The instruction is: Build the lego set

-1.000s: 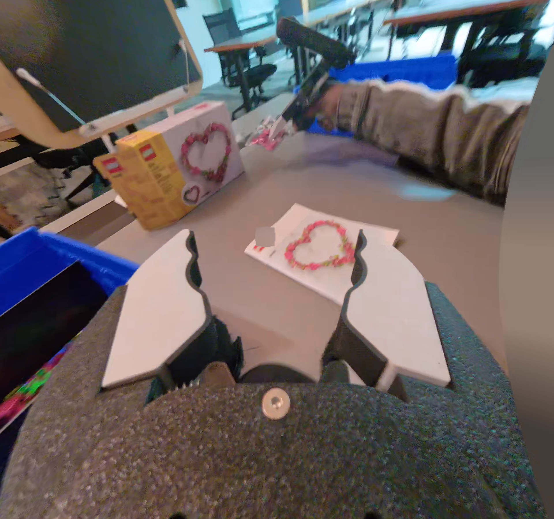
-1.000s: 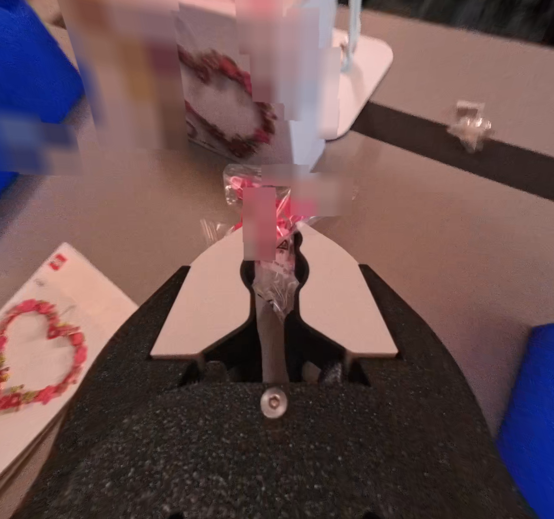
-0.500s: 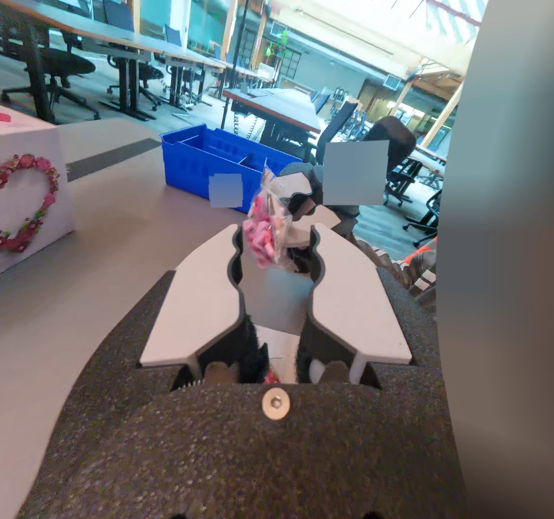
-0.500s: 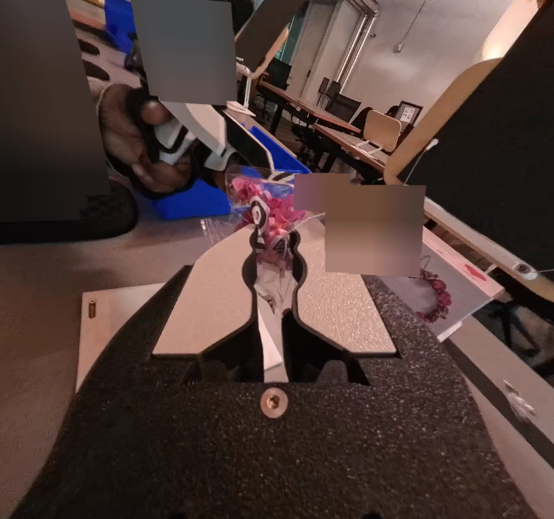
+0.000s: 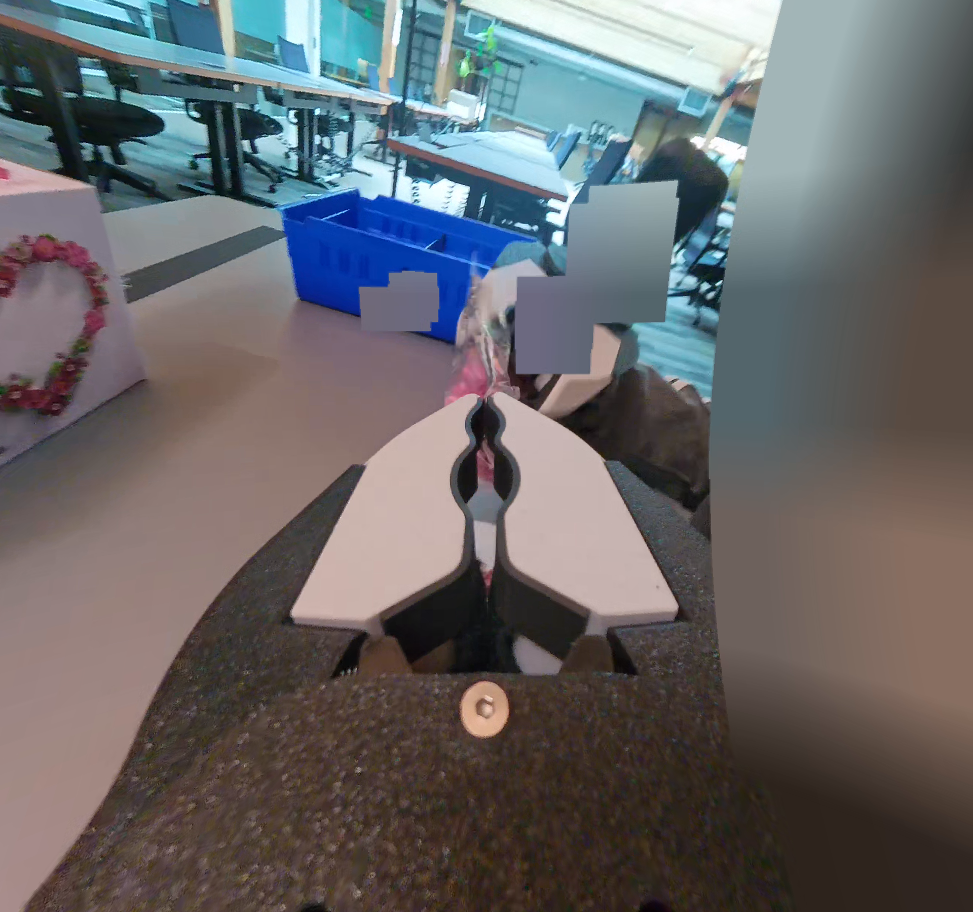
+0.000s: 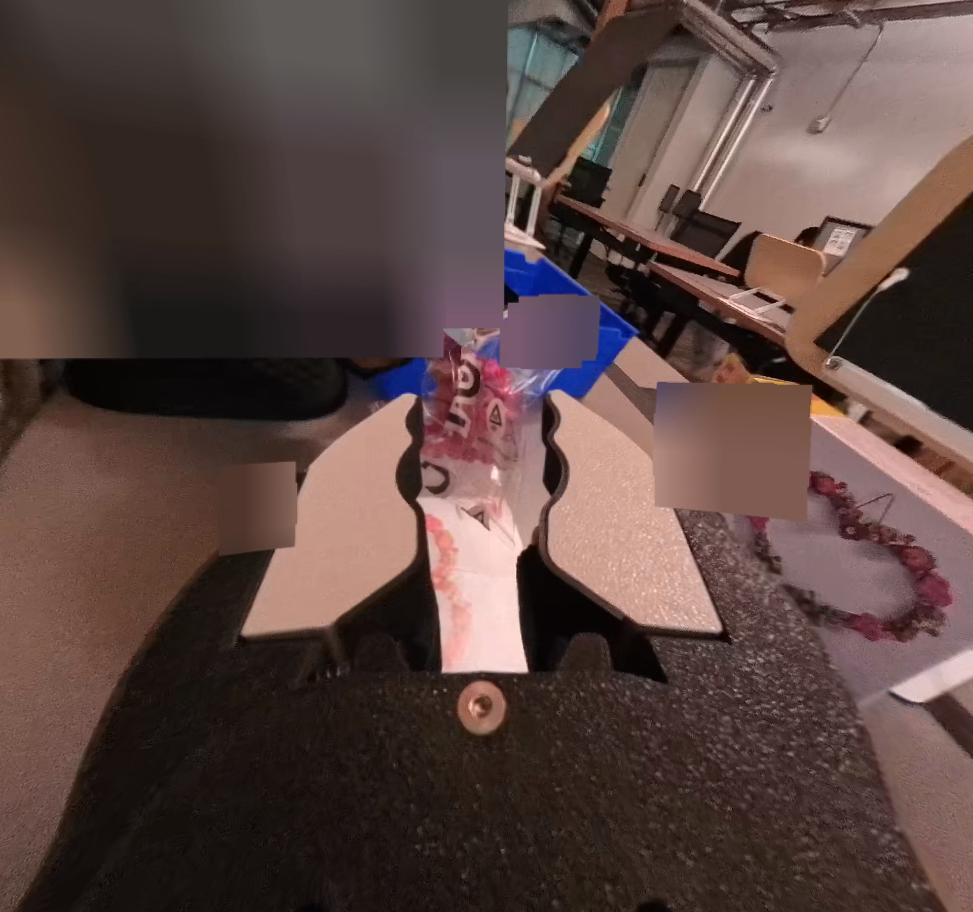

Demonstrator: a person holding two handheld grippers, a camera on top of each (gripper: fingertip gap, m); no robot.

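A clear plastic bag of pink Lego pieces [image 5: 476, 360] is held up above the grey table [image 5: 210, 439]. My left gripper [image 5: 487, 401] is shut on its lower edge. In the right wrist view the same bag [image 6: 474, 428] hangs between the jaws of my right gripper [image 6: 479, 402], which stand apart on either side of it. The right gripper's white finger [image 5: 571, 386] shows just behind the bag in the left wrist view. The white instruction booklet [image 6: 474, 607] with a pink heart lies on the table below.
The white Lego box with a flower heart [image 5: 52, 307] stands on the table at the left; it also shows in the right wrist view [image 6: 869, 544]. A blue bin [image 5: 368, 249] sits at the table's far side. Another blue bin [image 6: 542, 276] lies beyond the bag. The grippers' ends are close to 4 cm from one another.
My left gripper has closed onto the bag that the right gripper held up. The right gripper's jaws have since opened around the bag.
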